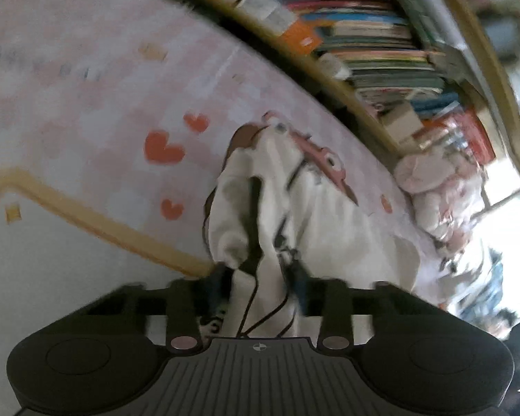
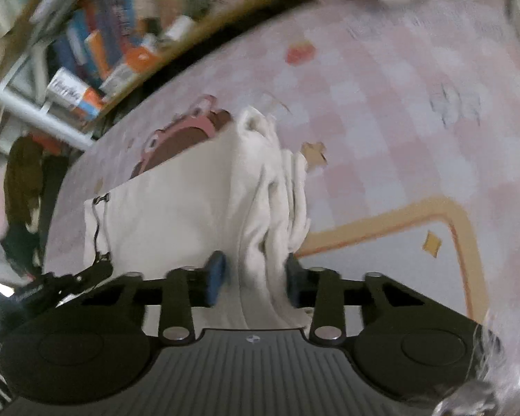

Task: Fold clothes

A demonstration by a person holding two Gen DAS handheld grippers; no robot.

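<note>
The white garment (image 1: 260,208) lies bunched on the pink checked mat (image 1: 86,69), near the edge that runs along the bookshelf (image 1: 364,52); the left gripper (image 1: 263,287) tilts downward, clenched on its corded end; the right gripper (image 2: 256,280), equally tilted, pinches a gathered fold; bare mat spreads toward the tan border (image 2: 433,215); books (image 2: 97,48) fill the shelf.

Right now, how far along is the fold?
Done: both grips set. The left gripper and right gripper each pinch bunched fabric of the white garment on the pink checked mat. In hand: carrying that fabric over. Left: laying it flat, tidy.
</note>
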